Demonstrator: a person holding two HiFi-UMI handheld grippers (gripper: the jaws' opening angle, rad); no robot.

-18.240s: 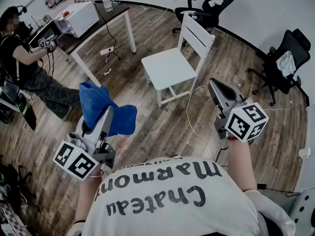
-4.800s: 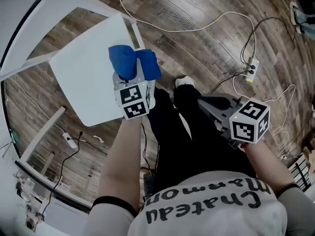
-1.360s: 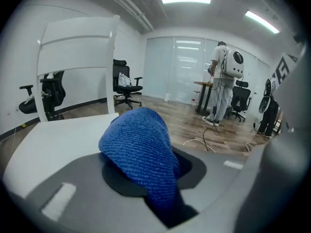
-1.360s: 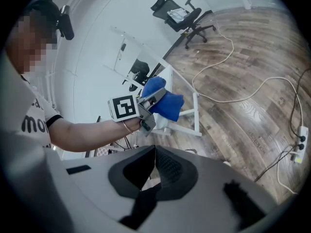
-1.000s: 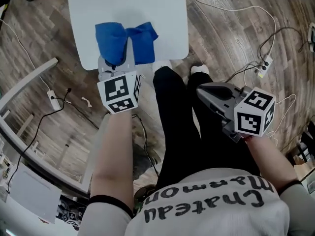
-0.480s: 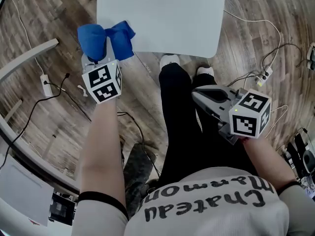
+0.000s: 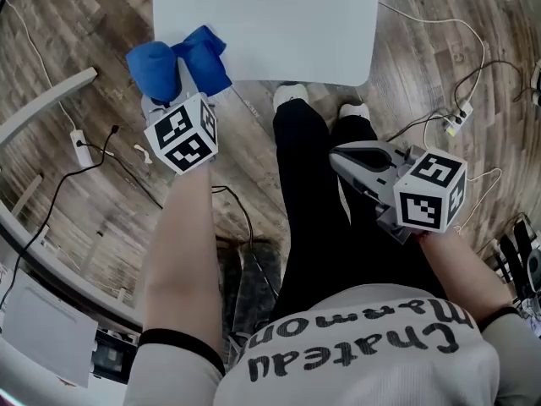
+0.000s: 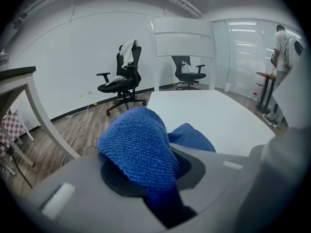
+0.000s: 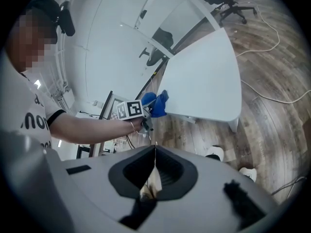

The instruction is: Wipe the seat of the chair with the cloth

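L tool jaws just closing tighter on blue cloth beside seat; R tool pressed together.

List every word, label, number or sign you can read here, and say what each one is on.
"Chateau Marmon": on the white T-shirt, upside down in the head view; any further letters are out of sight.
Same print in the right gripper view: cut off, unreadable.
Marker cubes: black-and-white square patterns, no letters or digits.
Nothing else is readable.
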